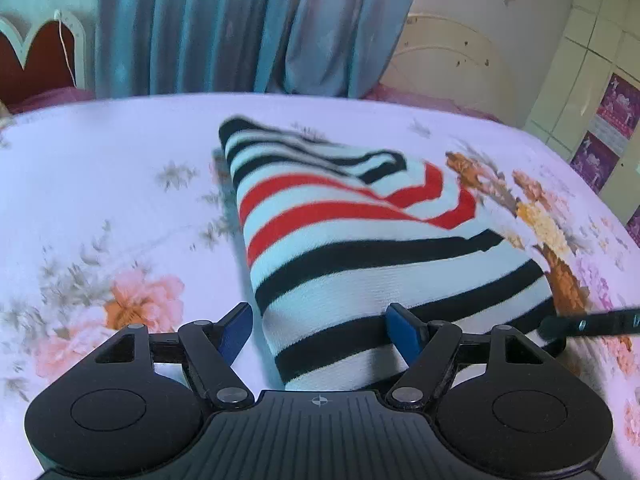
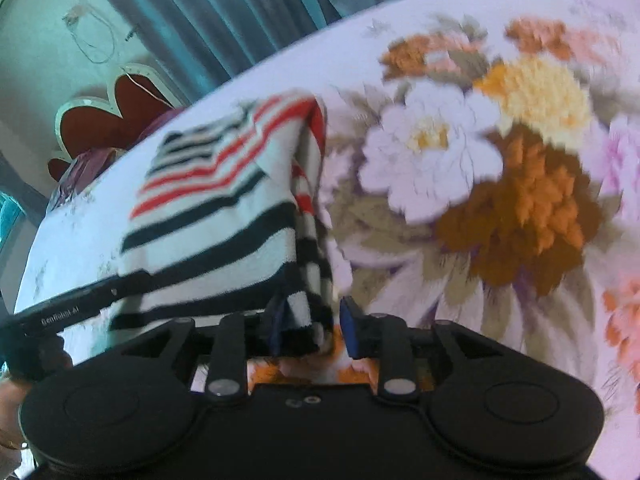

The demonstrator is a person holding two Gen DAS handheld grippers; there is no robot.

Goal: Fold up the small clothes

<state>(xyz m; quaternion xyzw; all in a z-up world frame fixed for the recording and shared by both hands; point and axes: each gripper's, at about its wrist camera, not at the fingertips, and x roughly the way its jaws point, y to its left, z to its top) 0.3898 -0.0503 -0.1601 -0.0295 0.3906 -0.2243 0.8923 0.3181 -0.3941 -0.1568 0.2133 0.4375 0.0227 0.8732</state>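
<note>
Left wrist view. A folded striped garment (image 1: pixel 360 236), white with black and red bands, lies on a bed (image 1: pixel 100 184) covered by a floral sheet. No container appears. Behind the garment hang blue curtains (image 1: pixel 240 24); a red-and-white headboard (image 1: pixel 36 56) stands to the far left of the garment, and a cream cabinet (image 1: pixel 592 92) to its far right. The left tongs (image 1: pixel 324 334) are spread wide, and the near end of the garment lies between the two blue pads (image 1: pixel 404 332); one pad sits over the sheet just left of the garment, the other over the cloth. Whether either pad touches is unclear. A dark bar, part of the other tool, enters at the garment's near right corner.

Right wrist view. The striped garment (image 2: pixel 208 216) lies on the bed (image 2: pixel 440 160), with large printed flowers to its right. The blue curtains (image 2: pixel 224 12) and headboard (image 2: pixel 120 116) stand beyond the garment. The right tongs (image 2: pixel 310 328) are partly parted, with the garment's near right edge, several stacked layers, between the pads (image 2: pixel 349 328); the view is blurred, so a firm clamp cannot be confirmed. The left tool's dark bar crosses the garment's near left corner.
</note>
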